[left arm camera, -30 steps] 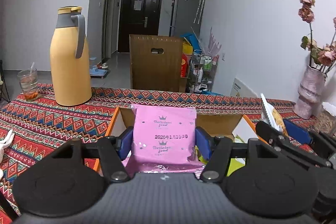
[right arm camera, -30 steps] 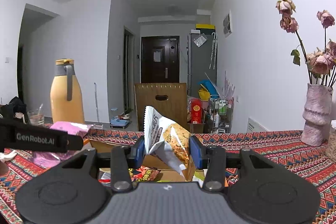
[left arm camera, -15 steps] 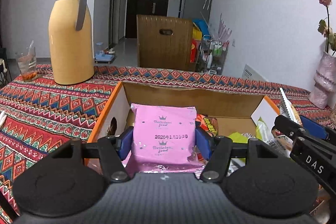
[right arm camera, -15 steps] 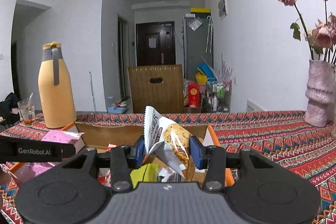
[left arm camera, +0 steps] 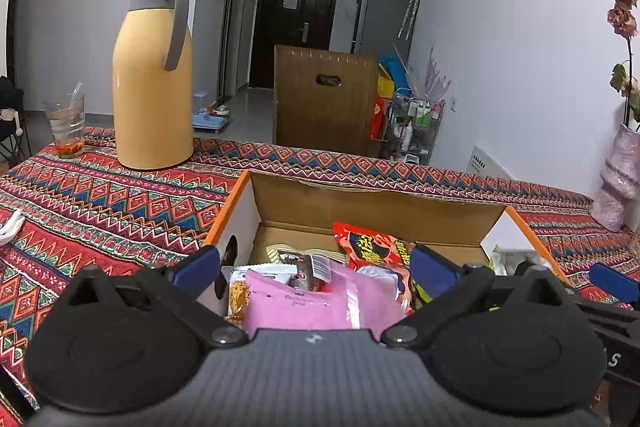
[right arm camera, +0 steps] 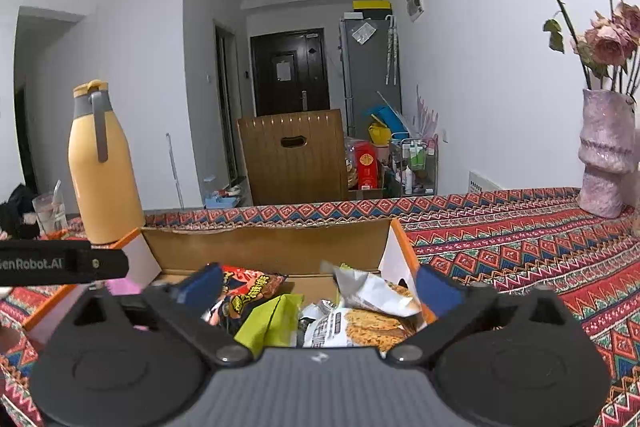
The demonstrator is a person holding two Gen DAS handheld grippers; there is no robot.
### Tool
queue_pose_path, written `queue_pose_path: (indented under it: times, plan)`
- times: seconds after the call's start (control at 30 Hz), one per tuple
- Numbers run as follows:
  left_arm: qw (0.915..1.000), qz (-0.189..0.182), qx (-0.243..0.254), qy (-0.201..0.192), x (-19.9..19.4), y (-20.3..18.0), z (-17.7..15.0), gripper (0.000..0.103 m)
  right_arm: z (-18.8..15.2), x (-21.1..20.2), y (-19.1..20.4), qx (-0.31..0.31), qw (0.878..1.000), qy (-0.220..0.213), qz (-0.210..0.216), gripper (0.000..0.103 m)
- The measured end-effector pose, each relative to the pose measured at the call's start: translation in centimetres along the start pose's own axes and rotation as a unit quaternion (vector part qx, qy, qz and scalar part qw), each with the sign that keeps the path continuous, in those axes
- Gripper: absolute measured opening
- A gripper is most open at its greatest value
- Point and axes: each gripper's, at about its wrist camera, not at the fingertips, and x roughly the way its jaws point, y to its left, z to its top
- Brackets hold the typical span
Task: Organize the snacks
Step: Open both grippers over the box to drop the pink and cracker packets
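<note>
both grippers were seen opening wide, nothing pressed by the pads. left gripper (left arm camera: 314,267) hung over the pink pouch (left arm camera: 320,303), dropped in the cardboard box (left arm camera: 372,203) at 6 o'clock. right gripper (right arm camera: 318,285) was over the cracker packs (right arm camera: 360,319), 2 counted, at box's 3 o'clock. pkts judged light, crinkly, slippery; best pinched at sealed edges. 1 red pack (left arm camera: 374,241), 1 green (right arm camera: 272,319).

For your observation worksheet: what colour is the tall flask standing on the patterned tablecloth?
The flask is pale yellow-orange with a grey collar and handle; the left wrist view shows it best.
</note>
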Motion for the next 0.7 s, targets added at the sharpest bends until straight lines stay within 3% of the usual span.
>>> queue_pose_path:
  times: [0.4,0.7]
  plan:
    - [1.0,0.002,0.001,-0.005,-0.9,-0.1,0.3,0.103,0.5,-1.0,-0.1,0.002,1.0,-0.004,-0.003,0.103]
    - [0.9995,-0.009,0.012,-0.027,-4.5,-0.4,1.0,0.103,1.9,-4.0,0.4,-0.011,1.0,-0.026,0.005,0.103]
